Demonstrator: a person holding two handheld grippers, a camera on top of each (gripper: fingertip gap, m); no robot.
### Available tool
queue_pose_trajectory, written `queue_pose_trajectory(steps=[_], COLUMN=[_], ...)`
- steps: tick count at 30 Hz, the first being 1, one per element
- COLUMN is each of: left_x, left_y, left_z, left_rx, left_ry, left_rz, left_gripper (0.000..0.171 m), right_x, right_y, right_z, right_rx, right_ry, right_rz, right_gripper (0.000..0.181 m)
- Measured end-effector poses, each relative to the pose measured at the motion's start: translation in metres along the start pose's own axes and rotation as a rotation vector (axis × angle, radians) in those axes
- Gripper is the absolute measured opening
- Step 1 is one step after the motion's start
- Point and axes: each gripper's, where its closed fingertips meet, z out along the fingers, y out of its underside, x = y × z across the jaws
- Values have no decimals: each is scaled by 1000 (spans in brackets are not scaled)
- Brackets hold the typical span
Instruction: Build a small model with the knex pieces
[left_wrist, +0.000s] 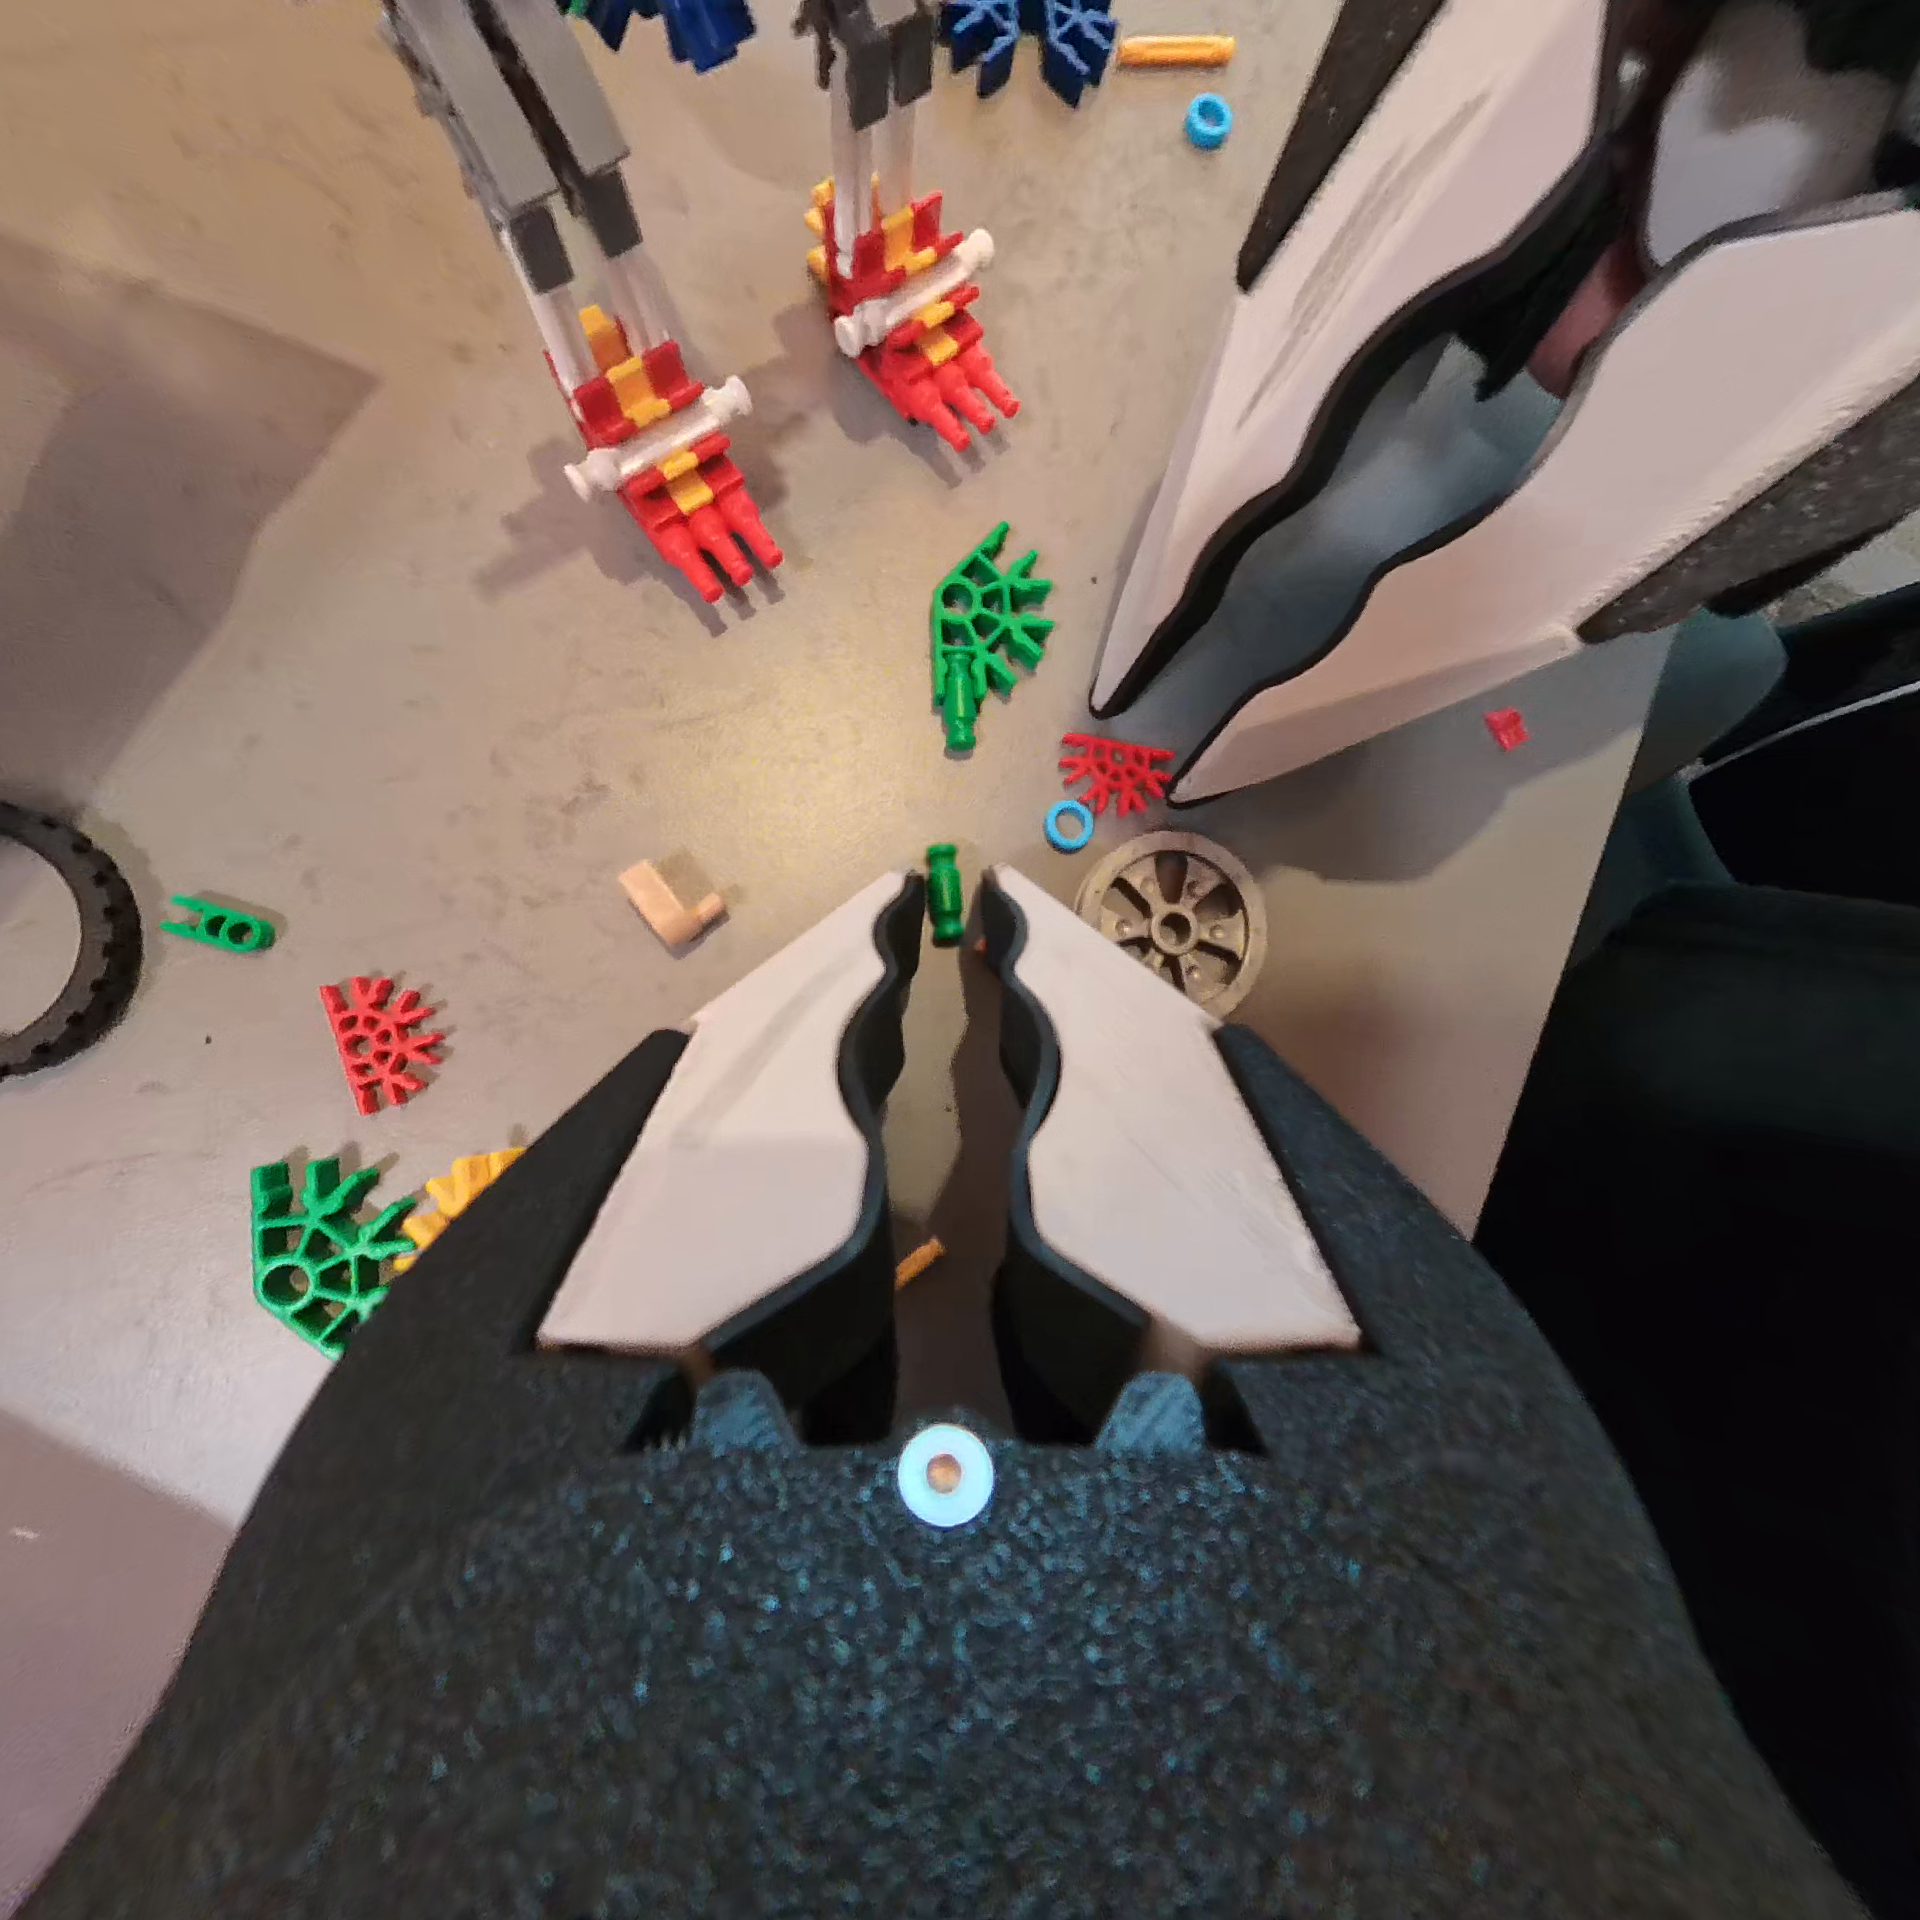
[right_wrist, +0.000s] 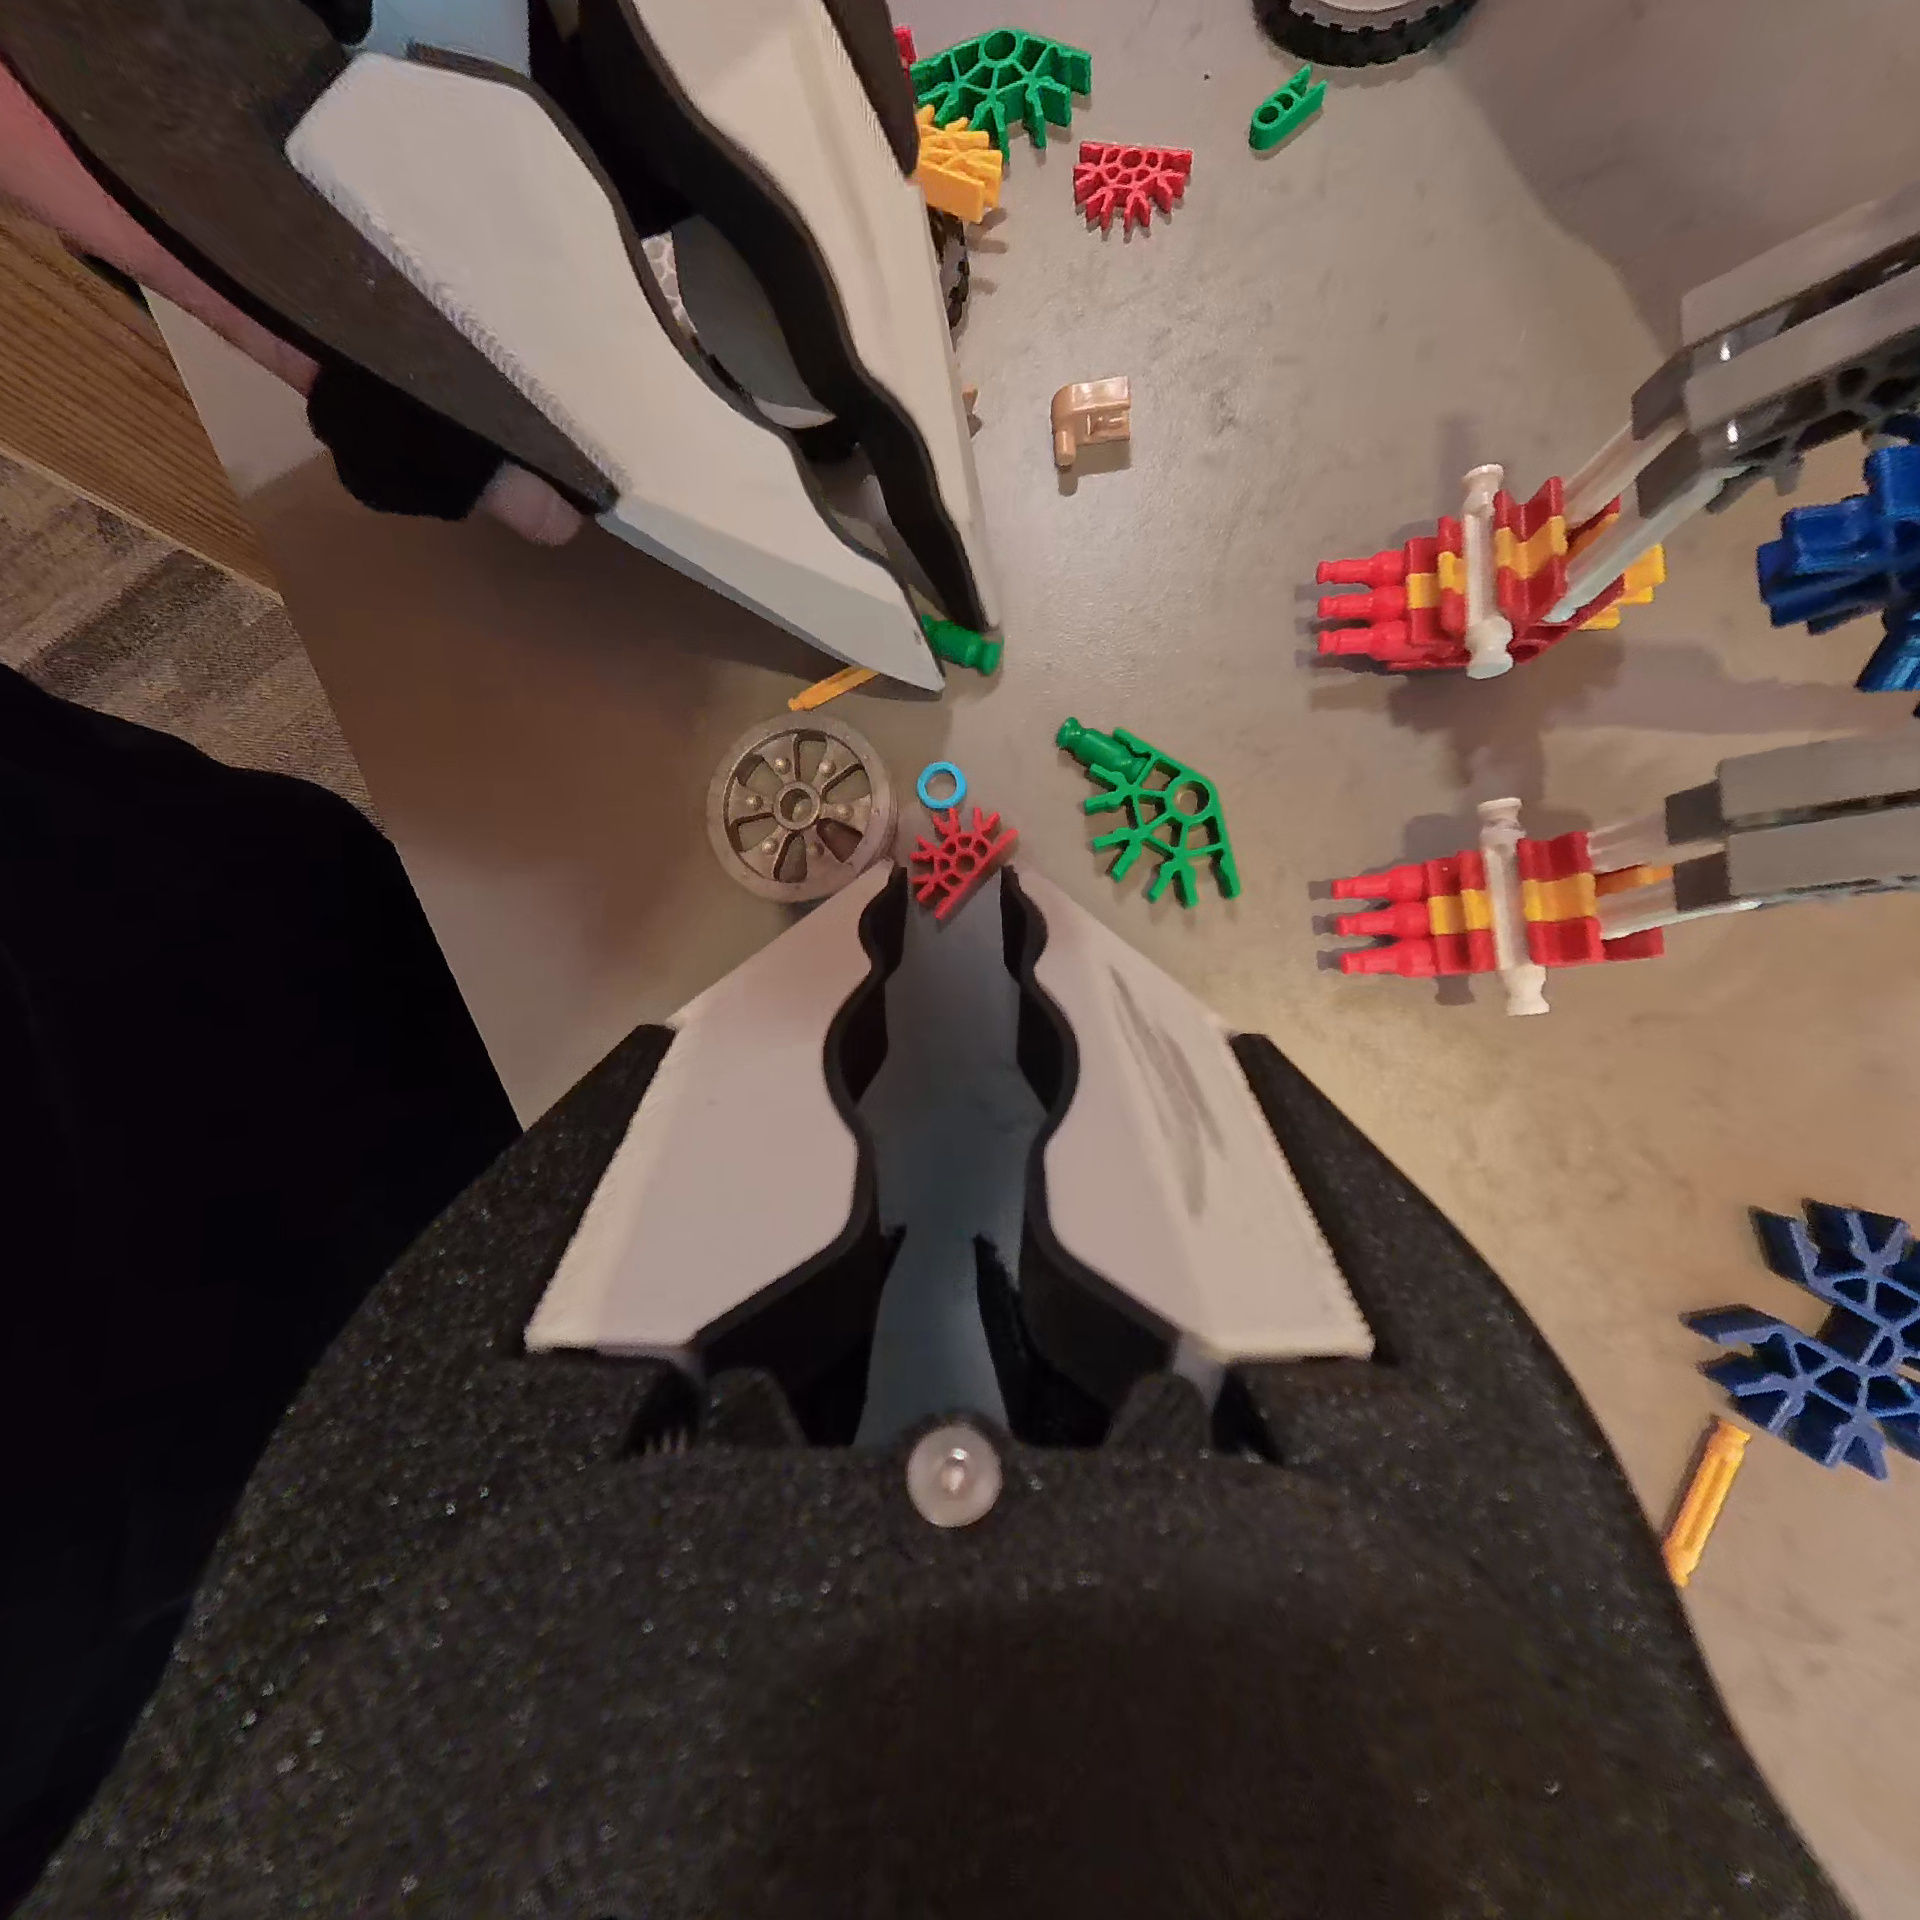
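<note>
Left gripper (left_wrist: 951, 894): white wedge-shaped fingers with wavy black rubber lining, body of grainy black plastic. Fingers drawn close, tips pinching a short green rod (left_wrist: 943, 894), a smooth plastic peg with flared ends, low over the table (left_wrist: 416, 675).

Right gripper (right_wrist: 951, 883): same build, fingers parted by a narrow gap. A flat red snowflake-shaped connector (right_wrist: 961, 847) lies at the tips, partly between them; whether the fingers touch it cannot be told. Nothing looks clamped.

Just beside the red connector: a small blue ring (right_wrist: 940, 784) and a dull metallic-grey spoked wheel hub (right_wrist: 800, 810), round, near the table edge. Beyond them, a green fan-shaped connector (right_wrist: 1164, 821) with a green peg plugged into one slot.

Further off: two built feet of red and yellow ribbed pieces (right_wrist: 1486, 914), each crossed by a white rod, rising into grey legs. Blue snowflake connectors (right_wrist: 1839, 1361) to the side, with a thin orange rod (right_wrist: 1704, 1501) nearby. A tan elbow-shaped block (left_wrist: 670, 899) lies left of the left gripper; a black toothed tyre (left_wrist: 83, 935) sits at the far left.

Table surface is matt, mottled beige-grey, scuffed.
</note>
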Motion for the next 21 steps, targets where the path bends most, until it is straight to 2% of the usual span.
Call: queue_pose_trajectory(steps=[10,15,21], left_x=[1,3,-13], left_y=[2,6,28], left_z=[-1,-21,-53], left_rx=[4,74,103], left_ry=[-73,-112,-177], left_rz=[91,78,-11], left_gripper=[3,3,3], right_x=[2,-1,-6], right_y=[2,3,-32], right_z=[-2,-7,-1], right_rx=[6,18,82], right_ry=[10,11,22], right_rz=[-2,-13,-69], right_gripper=[18,18,20])
